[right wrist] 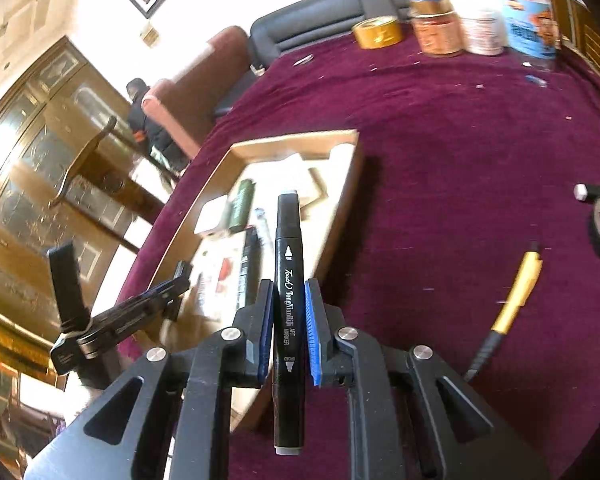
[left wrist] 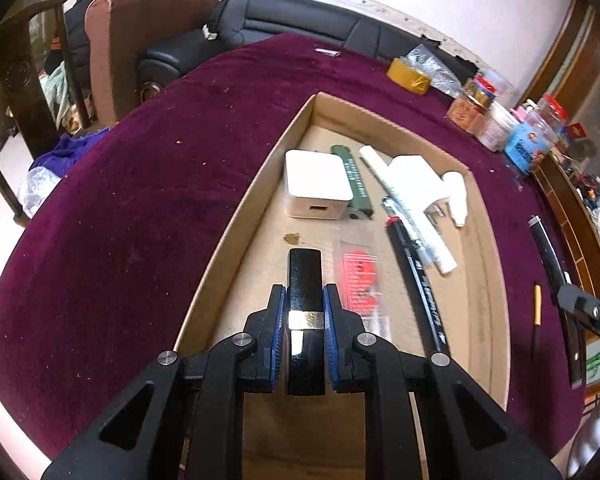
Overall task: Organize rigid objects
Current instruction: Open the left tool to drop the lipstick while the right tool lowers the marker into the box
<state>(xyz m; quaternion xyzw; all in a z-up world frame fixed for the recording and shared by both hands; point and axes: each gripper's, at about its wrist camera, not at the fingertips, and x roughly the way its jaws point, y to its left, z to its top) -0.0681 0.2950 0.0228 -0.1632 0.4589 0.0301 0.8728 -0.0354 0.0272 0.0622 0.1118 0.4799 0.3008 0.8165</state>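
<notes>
Left gripper point(left wrist: 304, 316) points steeply down, and we see its blue pads point(left wrist: 278, 332) pressed on both sides of a glossy black bar point(left wrist: 304, 280) with a silver band; the bar sticks out past the fingertips. From the right camera, we see it side-on at lower left, bar standing up out of it. Right gripper point(right wrist: 289, 316) is also angled down, jaws nearly together and clamped on a black marker point(right wrist: 288, 288) at mid-barrel. The marker runs lengthwise along the fingers, overhanging at both ends.
</notes>
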